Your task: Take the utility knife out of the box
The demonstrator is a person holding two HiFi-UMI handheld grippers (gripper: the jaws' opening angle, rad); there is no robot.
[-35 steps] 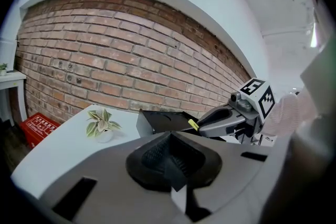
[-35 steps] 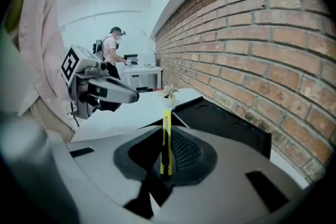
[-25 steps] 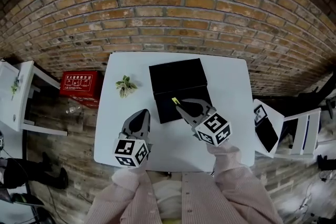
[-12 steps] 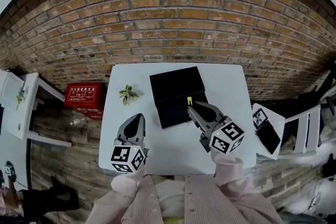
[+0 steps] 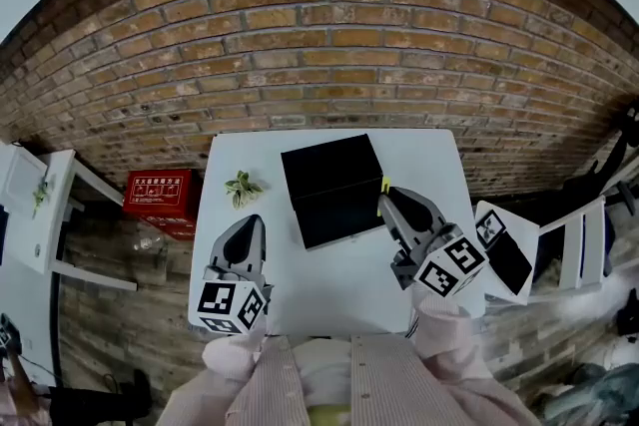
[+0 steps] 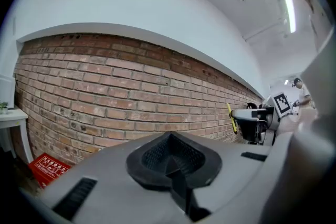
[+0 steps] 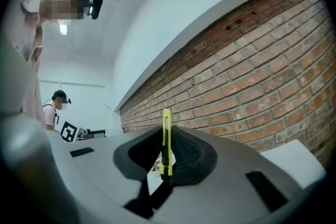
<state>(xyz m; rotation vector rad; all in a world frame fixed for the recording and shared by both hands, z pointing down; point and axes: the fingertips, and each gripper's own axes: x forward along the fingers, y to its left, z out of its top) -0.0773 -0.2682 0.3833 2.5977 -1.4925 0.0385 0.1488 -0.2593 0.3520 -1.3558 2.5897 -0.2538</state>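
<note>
A white table [image 5: 344, 286] carries a black box [image 5: 332, 185] and, to its left, a small leafy sprig [image 5: 243, 187].

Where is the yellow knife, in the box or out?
Out. The right gripper holds the utility knife between its jaws, beside the black box, not inside.

**Layout relative to the two tongs.** The left tongs [image 5: 253, 222] and right tongs [image 5: 386, 197] are hovering over the desk [image 5: 329, 289], side by side and well apart. The box [image 5: 331, 183] is lying on the desk between the two tongs, reaching beyond their tips and sitting nearer the right tongs. The utility knife [image 7: 166, 144] is standing upright, clamped between the jaws of the right tongs, outside the box and just beside its right edge. A small plant [image 5: 243, 186] is sitting on the desk just ahead of the left tongs. A crate [image 5: 159, 192] is resting on the floor, off the desk, to the left of the left tongs. A brick wall [image 5: 319, 55] is running behind the desk, ahead of both tongs.
</note>
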